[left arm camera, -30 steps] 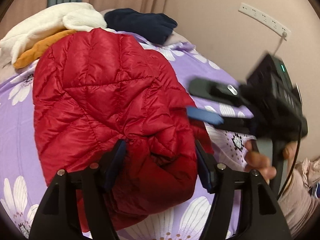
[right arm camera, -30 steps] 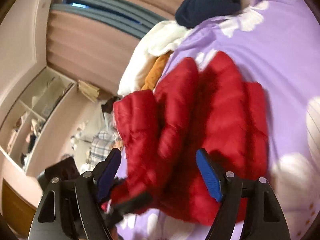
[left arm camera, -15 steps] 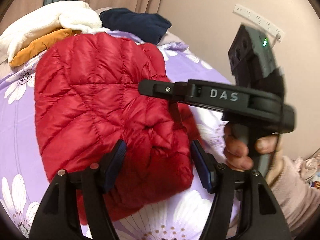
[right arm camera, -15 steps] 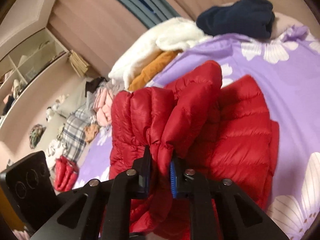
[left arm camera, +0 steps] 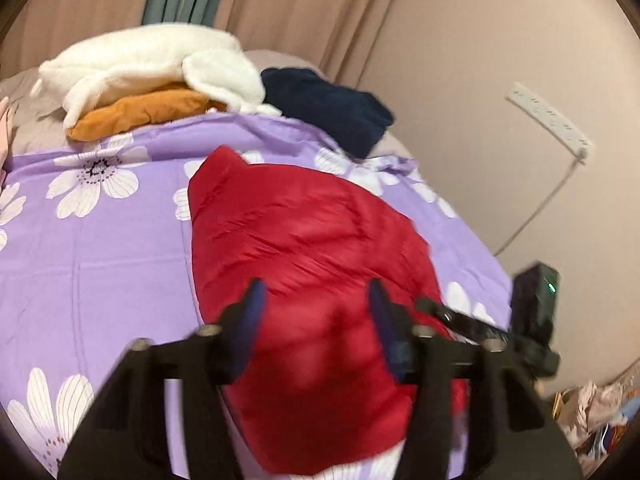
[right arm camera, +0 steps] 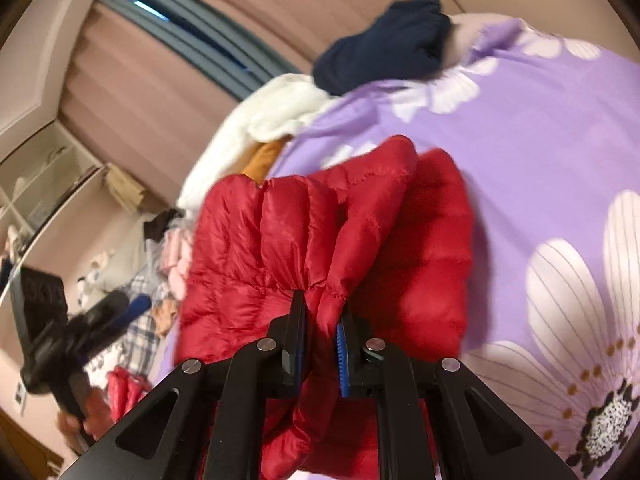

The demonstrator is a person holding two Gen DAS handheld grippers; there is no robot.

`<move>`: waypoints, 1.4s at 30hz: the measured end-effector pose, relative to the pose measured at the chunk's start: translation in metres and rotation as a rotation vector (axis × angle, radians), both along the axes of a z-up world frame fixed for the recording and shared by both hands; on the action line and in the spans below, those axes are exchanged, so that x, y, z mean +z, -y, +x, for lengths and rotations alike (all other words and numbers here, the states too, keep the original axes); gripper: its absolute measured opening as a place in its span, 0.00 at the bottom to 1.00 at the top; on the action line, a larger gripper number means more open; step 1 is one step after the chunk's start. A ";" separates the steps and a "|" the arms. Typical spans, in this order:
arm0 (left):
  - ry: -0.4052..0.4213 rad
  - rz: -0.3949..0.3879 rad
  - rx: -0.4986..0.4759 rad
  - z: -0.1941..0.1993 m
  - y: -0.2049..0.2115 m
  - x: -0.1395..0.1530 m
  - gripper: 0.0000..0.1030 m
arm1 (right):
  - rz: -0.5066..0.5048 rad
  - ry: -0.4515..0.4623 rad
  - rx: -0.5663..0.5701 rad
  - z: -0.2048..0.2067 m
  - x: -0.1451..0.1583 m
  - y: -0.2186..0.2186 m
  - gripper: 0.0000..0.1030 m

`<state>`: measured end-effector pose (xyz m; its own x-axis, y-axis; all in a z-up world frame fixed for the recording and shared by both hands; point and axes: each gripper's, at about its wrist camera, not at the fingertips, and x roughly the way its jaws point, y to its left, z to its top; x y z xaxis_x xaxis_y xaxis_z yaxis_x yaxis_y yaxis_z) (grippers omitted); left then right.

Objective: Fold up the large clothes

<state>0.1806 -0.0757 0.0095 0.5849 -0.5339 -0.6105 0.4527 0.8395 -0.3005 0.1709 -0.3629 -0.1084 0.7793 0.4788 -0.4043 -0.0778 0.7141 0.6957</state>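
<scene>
Right wrist view shows your right claw (right arm camera: 322,334) clenched on a gathered edge of the red jacket (right arm camera: 320,248), the black and blue pads pinching a puckered seam between them. From that pinch the jacket fans outward: a shiny, quilted, puffy fabric with stitched channels running across it, bunched into thick rolls nearest the claw and spreading flatter toward the far side. It lies on the bed (right arm camera: 540,128), whose purple cover carries large white daisies. In the left wrist view, the jacket (left arm camera: 304,248) reads as a rounded, folded heap, its narrower end pointing toward the pile of clothes at the head of the bed and its bulk filling the space under your left claw (left arm camera: 316,320). That left claw is closing, its fingers standing either side of the jacket's near hump; motion blur keeps you from telling whether the pads press the fabric yet. Beyond the jacket sit a white fleece (left arm camera: 160,64) on top of an orange garment (left arm camera: 140,114), with a navy garment (left arm camera: 332,114) just beside them. Your right claw's handle shows at the lower right of the left wrist view, close against the jacket's edge.
</scene>
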 end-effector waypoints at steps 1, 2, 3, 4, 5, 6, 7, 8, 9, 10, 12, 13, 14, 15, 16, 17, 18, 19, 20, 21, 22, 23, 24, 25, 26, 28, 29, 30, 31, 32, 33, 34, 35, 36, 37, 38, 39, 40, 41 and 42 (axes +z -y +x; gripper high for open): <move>-0.013 -0.002 0.004 0.006 0.003 -0.002 0.33 | -0.012 -0.006 -0.004 0.001 -0.002 0.000 0.13; -0.027 -0.005 0.007 0.014 0.009 -0.005 0.31 | -0.019 -0.011 -0.005 0.003 -0.004 -0.001 0.13; -0.031 -0.004 0.012 0.019 0.011 -0.006 0.28 | -0.029 -0.017 -0.003 0.004 -0.007 -0.001 0.13; -0.029 0.001 0.012 0.027 0.019 -0.006 0.25 | -0.040 -0.019 -0.002 0.005 -0.009 -0.002 0.13; -0.027 -0.001 0.007 0.033 0.021 -0.006 0.22 | -0.051 -0.023 -0.002 0.006 -0.012 -0.002 0.13; -0.020 0.005 0.000 0.037 0.027 -0.005 0.22 | -0.049 -0.029 0.000 0.006 -0.016 -0.001 0.13; -0.004 0.031 -0.005 0.042 0.033 -0.004 0.22 | -0.042 -0.033 0.004 0.007 -0.018 0.000 0.13; 0.005 0.060 -0.007 0.046 0.039 -0.005 0.22 | -0.033 -0.036 0.008 0.007 -0.021 0.002 0.13; -0.002 0.103 -0.009 0.054 0.047 -0.010 0.22 | -0.030 -0.038 0.008 0.007 -0.024 0.003 0.13; -0.026 0.136 -0.009 0.064 0.053 -0.016 0.23 | -0.030 -0.039 0.010 0.006 -0.024 0.004 0.13; -0.072 0.186 -0.004 0.077 0.059 -0.030 0.22 | -0.039 -0.037 0.018 0.006 -0.024 0.003 0.13; -0.118 0.215 -0.004 0.086 0.063 -0.040 0.22 | -0.040 -0.036 0.023 0.006 -0.023 0.003 0.13; -0.135 0.224 -0.001 0.088 0.063 -0.047 0.22 | -0.040 -0.033 0.027 0.005 -0.021 0.003 0.15; -0.150 0.233 -0.002 0.090 0.063 -0.053 0.21 | -0.042 -0.030 0.023 0.003 -0.018 0.003 0.15; -0.162 0.241 -0.005 0.092 0.064 -0.058 0.21 | -0.048 -0.026 0.014 0.000 -0.015 0.004 0.18; -0.165 0.244 -0.002 0.092 0.063 -0.061 0.20 | -0.059 -0.013 0.000 -0.004 -0.008 0.006 0.23; -0.161 0.241 -0.001 0.091 0.062 -0.061 0.20 | -0.078 0.008 -0.018 -0.010 -0.001 0.007 0.23; -0.158 0.237 -0.002 0.090 0.062 -0.061 0.19 | -0.104 0.032 -0.033 -0.017 0.007 0.007 0.24; -0.155 0.237 -0.001 0.089 0.061 -0.061 0.19 | -0.148 0.067 -0.051 -0.026 0.019 0.005 0.24; -0.152 0.238 0.000 0.088 0.061 -0.061 0.19 | -0.169 0.092 -0.052 -0.032 0.027 0.003 0.24; -0.150 0.234 0.001 0.087 0.059 -0.061 0.19 | -0.181 0.121 -0.038 -0.037 0.035 -0.001 0.24; -0.149 0.234 0.003 0.086 0.060 -0.061 0.19 | -0.189 0.145 -0.011 -0.042 0.043 -0.007 0.24; -0.148 0.234 0.005 0.085 0.060 -0.060 0.19 | -0.200 0.163 0.023 -0.046 0.049 -0.015 0.24; -0.147 0.236 0.005 0.085 0.062 -0.060 0.19 | -0.216 0.174 0.061 -0.049 0.054 -0.025 0.24; -0.144 0.239 0.005 0.086 0.063 -0.060 0.19 | -0.242 0.182 0.099 -0.052 0.057 -0.036 0.24; -0.139 0.248 0.001 0.086 0.064 -0.060 0.19 | -0.289 0.179 0.163 -0.057 0.057 -0.055 0.24; -0.136 0.254 -0.002 0.086 0.064 -0.060 0.19 | -0.312 0.169 0.187 -0.060 0.054 -0.063 0.24; -0.133 0.258 -0.005 0.085 0.064 -0.059 0.19 | -0.338 0.158 0.206 -0.063 0.049 -0.070 0.24; -0.131 0.260 -0.007 0.085 0.063 -0.059 0.19 | -0.361 0.145 0.218 -0.066 0.044 -0.074 0.23; -0.132 0.260 -0.009 0.086 0.063 -0.059 0.19 | -0.393 0.125 0.223 -0.068 0.036 -0.078 0.23; -0.133 0.257 -0.010 0.086 0.063 -0.059 0.19 | -0.427 0.099 0.222 -0.068 0.026 -0.079 0.22; -0.132 0.257 -0.011 0.086 0.063 -0.059 0.19 | -0.452 0.075 0.220 -0.067 0.019 -0.080 0.22; -0.130 0.259 -0.011 0.086 0.064 -0.060 0.19 | -0.476 0.052 0.220 -0.064 0.012 -0.082 0.19; -0.127 0.262 -0.012 0.085 0.065 -0.060 0.19 | -0.507 0.041 0.217 -0.062 0.006 -0.083 0.16; -0.117 0.270 -0.012 0.084 0.066 -0.061 0.19 | -0.526 0.034 0.216 -0.060 0.000 -0.082 0.15; -0.112 0.275 -0.012 0.083 0.067 -0.061 0.19 | -0.528 0.025 0.219 -0.057 -0.004 -0.082 0.15; -0.104 0.280 -0.010 0.082 0.068 -0.062 0.19 | -0.529 0.017 0.220 -0.056 -0.006 -0.081 0.14; -0.099 0.285 -0.009 0.082 0.069 -0.063 0.19 | -0.534 0.018 0.220 -0.055 -0.007 -0.081 0.14; -0.091 0.291 -0.009 0.081 0.070 -0.064 0.19 | -0.545 0.021 0.220 -0.054 -0.010 -0.083 0.14; -0.087 0.292 -0.009 0.080 0.070 -0.065 0.19 | -0.554 0.025 0.218 -0.052 -0.013 -0.086 0.13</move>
<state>0.2609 -0.1459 -0.0552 0.5196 -0.3329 -0.7869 0.4433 0.8923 -0.0848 0.1186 -0.2771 -0.1216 0.6988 0.3517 -0.6229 -0.2751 0.9359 0.2198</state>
